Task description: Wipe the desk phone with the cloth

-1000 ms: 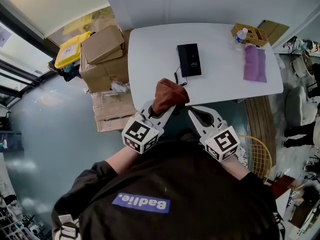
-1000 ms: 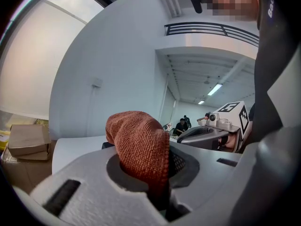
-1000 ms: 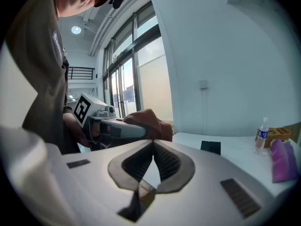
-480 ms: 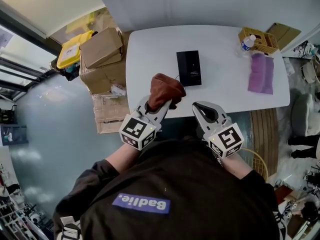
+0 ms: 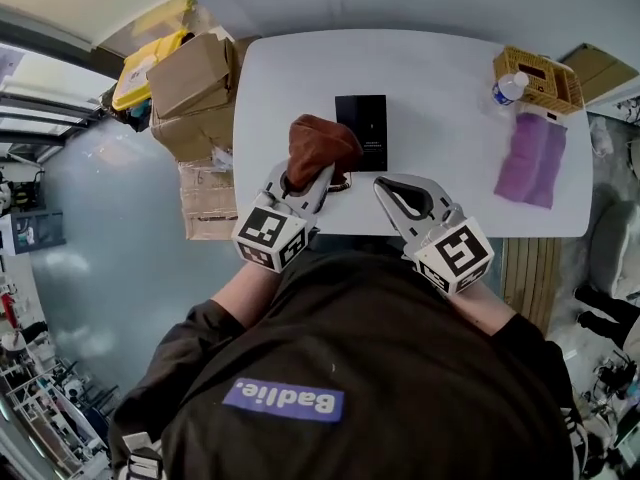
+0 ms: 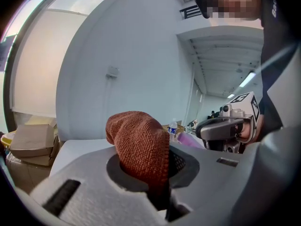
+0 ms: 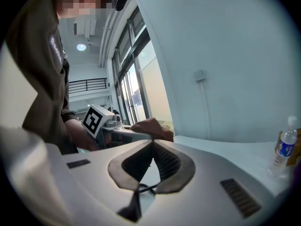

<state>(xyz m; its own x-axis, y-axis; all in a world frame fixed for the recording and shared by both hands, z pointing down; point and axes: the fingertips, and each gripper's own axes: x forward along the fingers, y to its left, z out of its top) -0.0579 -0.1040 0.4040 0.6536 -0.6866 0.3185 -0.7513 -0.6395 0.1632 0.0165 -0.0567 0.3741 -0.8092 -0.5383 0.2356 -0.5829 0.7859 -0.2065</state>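
Note:
The black desk phone (image 5: 364, 131) lies flat near the middle of the white table (image 5: 440, 78). My left gripper (image 5: 312, 178) is shut on a rust-brown cloth (image 5: 318, 144), which bulges out of the jaws (image 6: 141, 142) and hangs at the phone's left edge, covering part of it. Just right of it, my right gripper (image 5: 386, 186) is over the table's near edge, below the phone. Its jaws meet at the tips (image 7: 152, 143) with nothing between them. A thin black cable (image 7: 145, 188) shows through that gripper's frame.
A wicker basket (image 5: 545, 76) and a water bottle (image 5: 507, 86) stand at the table's far right, with a purple cloth (image 5: 533, 158) lying in front of them. Cardboard boxes (image 5: 190, 83) and a yellow bin (image 5: 143, 68) are stacked on the floor left of the table.
Both grippers have moved forward over the table. The brown cloth has gone from the table's near edge up to the phone's left side.

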